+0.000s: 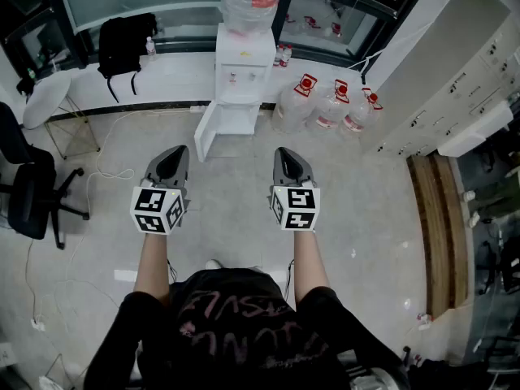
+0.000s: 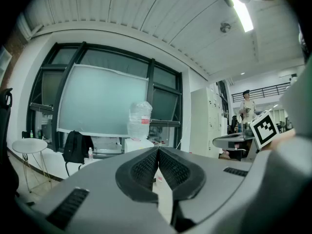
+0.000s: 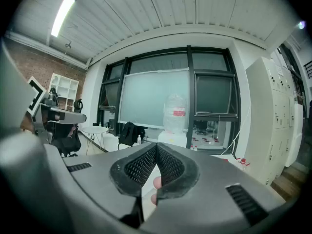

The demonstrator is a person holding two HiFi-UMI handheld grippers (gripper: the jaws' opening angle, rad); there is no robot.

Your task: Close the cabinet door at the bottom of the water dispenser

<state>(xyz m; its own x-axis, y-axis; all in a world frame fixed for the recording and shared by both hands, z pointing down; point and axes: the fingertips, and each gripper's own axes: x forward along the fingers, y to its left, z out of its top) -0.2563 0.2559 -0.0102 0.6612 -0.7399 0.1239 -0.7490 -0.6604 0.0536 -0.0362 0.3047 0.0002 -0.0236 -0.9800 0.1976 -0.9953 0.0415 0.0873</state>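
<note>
Two tools (image 1: 173,156) (image 1: 291,156) shut, bottle label (image 1: 264,1) red — unreadable

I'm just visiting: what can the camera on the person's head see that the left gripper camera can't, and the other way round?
Only the head view: the open cabinet door at the dispenser's base and the spare water bottles on the floor. Only the left gripper view: the ceiling light, a person standing far off at right, and the left tool close up, jaws shut, nothing between them. Both: the water dispenser and the black backpack.
</note>
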